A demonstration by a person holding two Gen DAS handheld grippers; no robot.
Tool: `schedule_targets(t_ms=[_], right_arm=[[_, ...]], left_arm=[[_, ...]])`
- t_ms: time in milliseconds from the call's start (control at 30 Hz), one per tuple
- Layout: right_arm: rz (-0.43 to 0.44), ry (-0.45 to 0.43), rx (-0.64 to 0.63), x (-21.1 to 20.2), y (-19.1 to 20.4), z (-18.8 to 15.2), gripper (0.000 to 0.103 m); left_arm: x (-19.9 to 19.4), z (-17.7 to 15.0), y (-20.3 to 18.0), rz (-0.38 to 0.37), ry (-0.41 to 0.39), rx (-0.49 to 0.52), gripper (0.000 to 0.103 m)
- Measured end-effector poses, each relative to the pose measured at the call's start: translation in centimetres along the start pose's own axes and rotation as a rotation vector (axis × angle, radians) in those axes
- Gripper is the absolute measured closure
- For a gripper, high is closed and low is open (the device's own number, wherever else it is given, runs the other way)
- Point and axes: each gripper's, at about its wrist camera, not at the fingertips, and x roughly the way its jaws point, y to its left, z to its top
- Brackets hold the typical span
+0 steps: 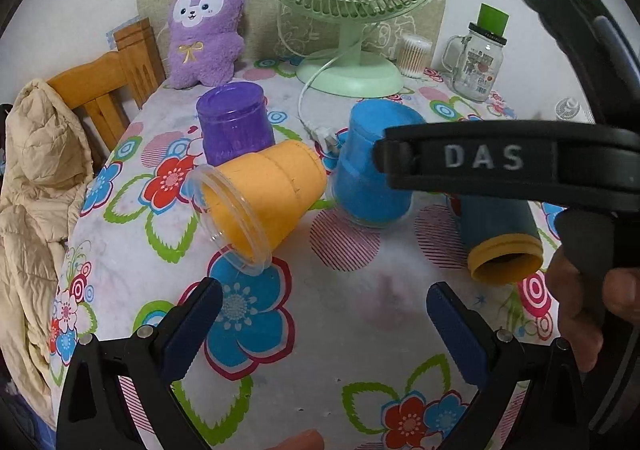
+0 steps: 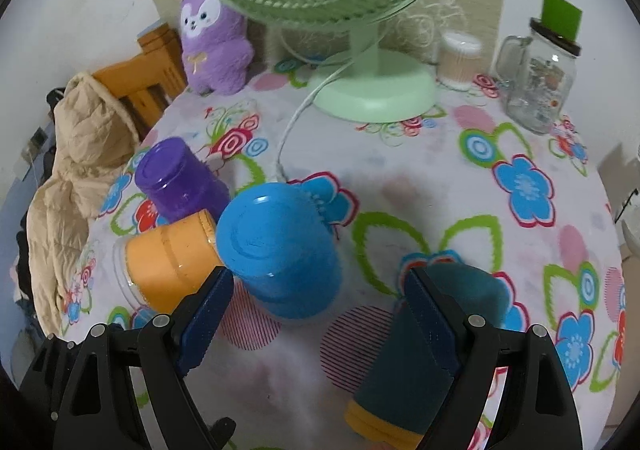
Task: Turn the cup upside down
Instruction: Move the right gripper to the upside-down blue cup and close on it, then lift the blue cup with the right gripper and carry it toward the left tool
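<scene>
Orange and see-through, the orange cup (image 1: 260, 202) lies on its side on the flowery counter (image 1: 360, 330), with its open mouth pointing toward the left tongs (image 1: 324, 306) and its closed bottom pointing away toward the purple cup (image 1: 234, 124). Its long way runs from near-left to far-right. The left tongs are wide open and hold nothing, and the cup is just ahead of them, a bit to the left, so I think the left hand is nearer. The right tongs (image 2: 320, 290) are wide open too, with nothing between them. The blue cup (image 2: 280, 246) already stands mouth down. A dark teal cup (image 2: 416, 362) with a yellow rim lies on its side by the right tongs (it looks fuzzy). The orange one looks smooth, round and wider at the mouth.
</scene>
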Motion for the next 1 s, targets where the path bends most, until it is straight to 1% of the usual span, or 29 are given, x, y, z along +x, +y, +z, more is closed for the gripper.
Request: schedule_targets(t_ms=[200,233,300,333,367,467,667,867,1000], right_arm=[[0.011,-0.012,-0.05,0.0,1.1,0.9,0.014],[0.015,-0.015,-0.059,0.0,1.3,1.1,0.016],[0.014,-0.007,-0.083,0.4,1.7,1.5,0.027],[0.012,0.003,-0.088,0.6,1.8,1.6,0.039],[0.017,0.005,-0.089,0.7,1.9,1.6,0.046],[0.026,-0.001,-0.102,0.4,2.1,1.5,0.045],[0.026,-0.041,-0.133,-1.6,2.8,0.5,0.046],[0.033,-0.082,-0.168,-4.7,3.4,-2.0,0.046],[0.062,-0.111,-0.184,-6.4,4.0,-4.2,0.045]], left_arm=[[0.1,0.0,0.7,-0.002,-0.001,-0.016,0.0],[0.1,0.0,0.8,-0.002,0.0,-0.017,0.0],[0.2,0.0,1.0,-0.001,0.001,-0.02,0.0],[0.2,-0.1,1.1,0.0,0.001,-0.023,0.0],[0.1,-0.1,1.2,0.001,0.002,-0.024,0.0],[-0.2,-0.2,1.4,0.006,-0.002,-0.026,0.0],[-1.0,-0.6,1.8,0.002,-0.008,-0.047,0.0],[-2.5,-1.8,1.3,-0.002,-0.019,-0.039,0.0],[-3.8,-3.0,0.8,-0.001,-0.028,-0.043,0.0]])
